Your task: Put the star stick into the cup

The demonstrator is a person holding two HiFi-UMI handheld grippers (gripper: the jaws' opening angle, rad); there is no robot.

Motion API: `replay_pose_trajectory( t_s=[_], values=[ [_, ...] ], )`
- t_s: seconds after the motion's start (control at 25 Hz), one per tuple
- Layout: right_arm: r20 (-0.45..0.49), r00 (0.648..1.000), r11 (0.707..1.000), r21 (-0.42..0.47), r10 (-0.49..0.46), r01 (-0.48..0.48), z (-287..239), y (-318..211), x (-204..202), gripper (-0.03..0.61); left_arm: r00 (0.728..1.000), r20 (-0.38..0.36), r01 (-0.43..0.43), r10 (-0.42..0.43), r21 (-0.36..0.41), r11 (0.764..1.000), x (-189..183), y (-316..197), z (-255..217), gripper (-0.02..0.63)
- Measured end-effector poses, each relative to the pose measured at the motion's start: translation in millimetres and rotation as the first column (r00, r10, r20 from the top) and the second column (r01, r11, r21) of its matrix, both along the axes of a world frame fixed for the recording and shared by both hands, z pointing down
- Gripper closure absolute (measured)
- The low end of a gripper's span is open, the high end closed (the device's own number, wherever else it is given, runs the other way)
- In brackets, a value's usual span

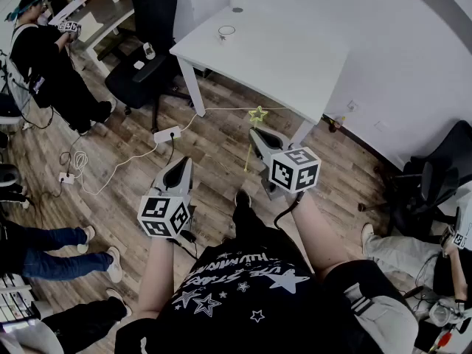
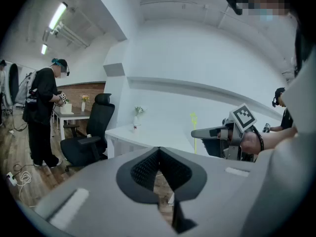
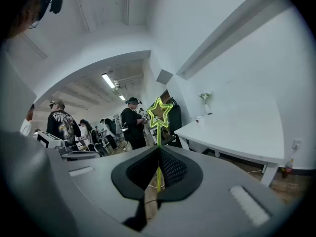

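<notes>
My right gripper [image 1: 256,131] is shut on the thin stem of the yellow-green star stick [image 1: 257,114], held over the wooden floor near the front corner of the white table [image 1: 295,57]. In the right gripper view the star stick [image 3: 159,112] rises upright from the closed jaws of the right gripper [image 3: 158,149]. The small white cup [image 1: 226,32] stands on the table's far part; the right gripper view shows the cup [image 3: 198,118] ahead to the right. My left gripper [image 1: 186,161] is shut with nothing in it, lower and to the left. The left gripper [image 2: 158,149] faces the table.
A flower vase [image 1: 236,2] stands behind the cup. A black office chair [image 1: 140,72] sits left of the table, and another chair [image 1: 435,183] is at the right. A power strip [image 1: 167,133] and cables lie on the floor. A person in black [image 1: 44,57] stands far left.
</notes>
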State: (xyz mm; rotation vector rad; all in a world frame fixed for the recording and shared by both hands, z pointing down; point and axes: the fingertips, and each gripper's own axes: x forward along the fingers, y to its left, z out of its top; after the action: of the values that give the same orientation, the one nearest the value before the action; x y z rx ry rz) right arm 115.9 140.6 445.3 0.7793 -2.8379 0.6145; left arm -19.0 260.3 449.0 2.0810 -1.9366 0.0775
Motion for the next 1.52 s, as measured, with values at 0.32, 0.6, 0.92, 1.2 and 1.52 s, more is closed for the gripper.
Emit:
replay_pose_trajectory(
  t_s=[0.32, 0.6, 0.92, 1.2, 1.52],
  values=[
    [-0.004, 1.000, 1.000, -0.016, -0.008, 0.008, 8.9, 2.0, -3.0, 0.560, 1.000, -0.003, -0.003, 0.003, -0.004, 1.000, 0.3, -1.7, 5.1, 0.611],
    [-0.018, 1.000, 0.999, -0.038, -0.016, 0.016, 18.1, -3.5, -6.6, 0.560, 1.000, -0.021, -0.003, 0.003, -0.030, 1.000, -1.3, -7.6, 16.4, 0.611],
    [-0.015, 1.000, 0.999, -0.049, -0.002, 0.002, 22.3, -39.1, -22.4, 0.558, 0.999, -0.044, 0.004, -0.005, -0.036, 0.999, -17.6, -40.4, 22.4, 0.611],
    [0.003, 1.000, 0.999, -0.050, -0.012, 0.012, 18.0, -105.2, -50.1, 0.558, 0.999, -0.045, 0.007, -0.010, -0.054, 0.999, -44.0, -103.8, 25.3, 0.611],
    [0.034, 0.999, 0.999, -0.042, -0.024, 0.026, 11.8, -180.8, -74.1, 0.558, 1.000, -0.005, -0.003, 0.003, -0.069, 0.998, -69.5, -176.5, 23.3, 0.611]
  ],
)
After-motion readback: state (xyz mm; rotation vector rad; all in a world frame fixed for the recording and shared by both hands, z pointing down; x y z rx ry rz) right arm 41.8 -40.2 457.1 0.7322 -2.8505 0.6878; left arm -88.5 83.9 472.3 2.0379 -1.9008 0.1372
